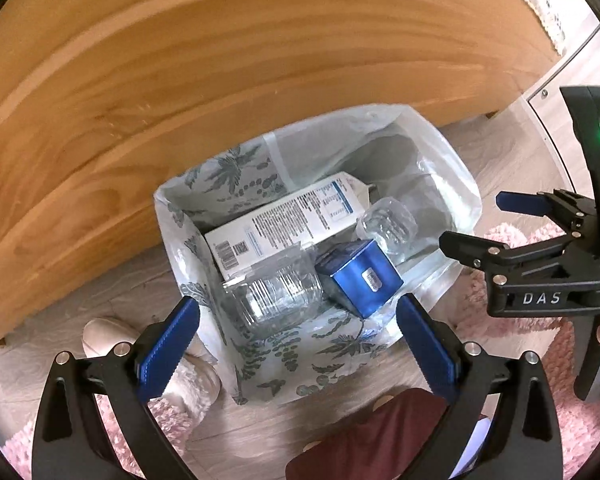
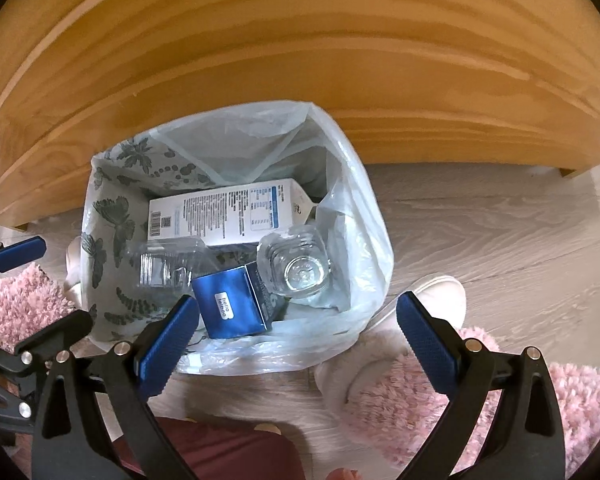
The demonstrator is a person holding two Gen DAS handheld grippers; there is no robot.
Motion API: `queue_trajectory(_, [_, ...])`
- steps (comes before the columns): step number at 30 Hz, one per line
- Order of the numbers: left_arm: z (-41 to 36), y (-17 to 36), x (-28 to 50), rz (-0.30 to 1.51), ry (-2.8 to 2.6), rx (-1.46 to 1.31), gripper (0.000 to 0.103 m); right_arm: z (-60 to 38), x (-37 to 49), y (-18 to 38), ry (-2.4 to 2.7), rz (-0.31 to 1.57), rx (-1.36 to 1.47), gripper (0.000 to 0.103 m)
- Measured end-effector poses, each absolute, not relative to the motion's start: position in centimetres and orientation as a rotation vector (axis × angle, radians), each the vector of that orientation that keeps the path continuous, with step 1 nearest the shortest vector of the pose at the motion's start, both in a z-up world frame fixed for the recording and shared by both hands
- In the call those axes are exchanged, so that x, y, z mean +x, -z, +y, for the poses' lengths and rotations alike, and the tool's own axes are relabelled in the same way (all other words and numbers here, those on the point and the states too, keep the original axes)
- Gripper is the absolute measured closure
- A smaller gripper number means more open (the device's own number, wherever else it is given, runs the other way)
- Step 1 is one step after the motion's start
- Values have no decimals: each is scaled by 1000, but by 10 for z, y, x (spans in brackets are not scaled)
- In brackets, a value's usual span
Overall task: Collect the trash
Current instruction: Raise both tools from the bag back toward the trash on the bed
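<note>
Trash is lying in the open bag (image 2: 352, 208) on the floor: carton (image 2: 220, 212), blue box (image 2: 228, 304), clear bottle (image 2: 296, 268). I am holding my left hand-held gripper (image 1: 298, 338) and right hand-held gripper (image 2: 298, 338) open and empty above it.

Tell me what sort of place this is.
Probably a room in a home, perhaps a bedroom. A wide wooden furniture panel stands on a wood-look floor, a fluffy pink rug lies beside a pale slipper, and a lined bin holds household packaging.
</note>
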State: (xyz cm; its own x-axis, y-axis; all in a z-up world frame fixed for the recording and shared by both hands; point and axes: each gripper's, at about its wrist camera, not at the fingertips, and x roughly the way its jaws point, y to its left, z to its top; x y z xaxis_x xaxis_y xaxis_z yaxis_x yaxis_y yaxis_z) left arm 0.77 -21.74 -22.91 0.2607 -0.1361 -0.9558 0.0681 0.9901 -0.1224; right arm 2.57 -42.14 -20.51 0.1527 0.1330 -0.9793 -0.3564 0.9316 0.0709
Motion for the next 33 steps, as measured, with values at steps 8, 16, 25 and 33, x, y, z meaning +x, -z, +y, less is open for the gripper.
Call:
queue_trajectory(8, [-217,195,-3,1224,162,-100,8,-421,15,179,-377,1297,-187,8])
queue_trajectory(16, [-214,151,-24,1099,156,-145,8,-424,8,149,-394,1223,-145,8])
queue_trajectory(25, [-192,114,-52,972,125,-229,8,-433,-6,118,-416,1158,-115,8])
queue_trajectory(33, [-180,98,-70,873,119,-244,8,-448,-17,87,-392,990,-120,8])
